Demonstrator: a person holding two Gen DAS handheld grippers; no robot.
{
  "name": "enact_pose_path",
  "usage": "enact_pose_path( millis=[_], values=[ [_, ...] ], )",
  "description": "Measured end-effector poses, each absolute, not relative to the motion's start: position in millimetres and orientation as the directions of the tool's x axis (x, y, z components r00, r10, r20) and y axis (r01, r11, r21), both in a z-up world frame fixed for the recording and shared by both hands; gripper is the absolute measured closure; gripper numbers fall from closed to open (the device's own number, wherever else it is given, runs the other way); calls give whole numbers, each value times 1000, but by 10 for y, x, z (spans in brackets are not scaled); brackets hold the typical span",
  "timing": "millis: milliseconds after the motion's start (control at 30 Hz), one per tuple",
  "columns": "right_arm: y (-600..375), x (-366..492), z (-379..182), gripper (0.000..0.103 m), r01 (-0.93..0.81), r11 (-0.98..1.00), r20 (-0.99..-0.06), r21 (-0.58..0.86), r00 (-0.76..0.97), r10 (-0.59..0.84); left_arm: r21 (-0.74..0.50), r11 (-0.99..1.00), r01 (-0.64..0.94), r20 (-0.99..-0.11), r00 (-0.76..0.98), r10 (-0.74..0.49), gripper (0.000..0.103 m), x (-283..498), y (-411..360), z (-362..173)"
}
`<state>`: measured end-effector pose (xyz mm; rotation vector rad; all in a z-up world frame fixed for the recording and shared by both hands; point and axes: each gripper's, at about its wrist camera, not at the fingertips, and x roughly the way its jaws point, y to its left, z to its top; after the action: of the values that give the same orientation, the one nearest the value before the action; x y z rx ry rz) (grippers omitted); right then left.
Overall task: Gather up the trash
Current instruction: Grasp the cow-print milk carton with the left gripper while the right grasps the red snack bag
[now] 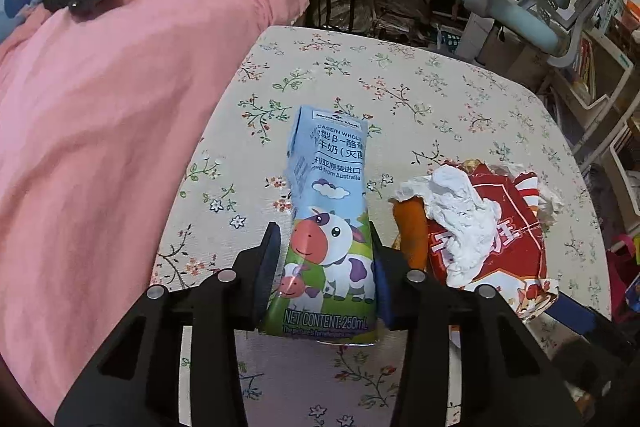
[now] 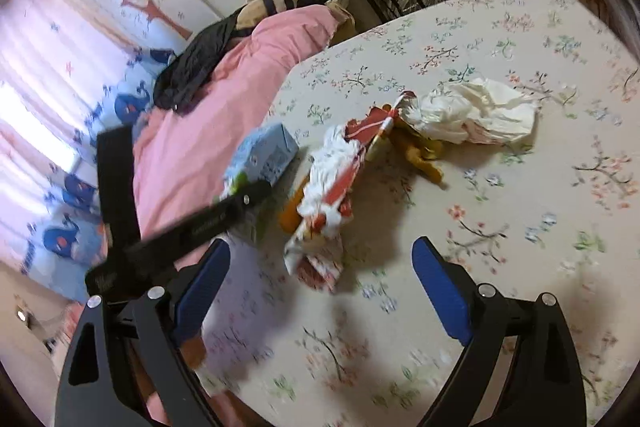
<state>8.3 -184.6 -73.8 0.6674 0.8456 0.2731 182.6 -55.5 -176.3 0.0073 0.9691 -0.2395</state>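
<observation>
The left gripper is clamped on the milk carton, a slim paper box (cartoon cow printed on it) lying on the flowered tablecloth. Just right of the carton sits a heap of trash: an orange peel, a crumpled white tissue and a torn red wrapper. Left of the carton a soft pink blanket crowds the table edge. The right gripper hangs wide and empty near the heap, with a second wad of tissue beyond.
</observation>
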Motion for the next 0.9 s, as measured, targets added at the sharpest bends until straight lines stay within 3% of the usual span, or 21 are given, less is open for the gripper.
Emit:
enact_pose_path(
  millis=[133,233,300,400,467,567,667,767,900],
  values=[
    [-1903,195,-862,31,68,712,-581,699,635,509,-110,971,214,-819,533,-210,63,1839,-566,-1775],
    [-1926,258,-974,49,90,683,-580,725,615,534,-115,968,224,-819,530,-220,65,1865,-582,-1779],
    [-1933,260,-1009,74,91,670,-576,737,603,552,-116,965,235,-817,529,-228,67,1862,-587,-1772],
    [-1891,229,-885,89,51,719,-593,693,608,528,-125,961,245,-816,526,-240,67,1854,-584,-1759],
    [-1800,209,-761,91,11,795,-632,607,613,474,-125,962,243,-810,534,-240,67,1825,-565,-1727],
    [-1491,25,-505,92,-92,948,-701,305,652,289,-135,964,230,-795,555,-244,67,1747,-494,-1639],
    [-1273,-201,-394,93,-152,984,-706,96,686,175,-148,966,213,-782,573,-246,67,1617,-386,-1547],
    [-1375,-344,-410,93,-107,991,-714,75,688,128,-147,967,208,-781,576,-242,67,1446,-295,-1513],
    [-1725,-547,-323,93,-37,980,-690,196,705,165,-124,967,225,-782,578,-234,67,1175,-235,-1477]
  ],
)
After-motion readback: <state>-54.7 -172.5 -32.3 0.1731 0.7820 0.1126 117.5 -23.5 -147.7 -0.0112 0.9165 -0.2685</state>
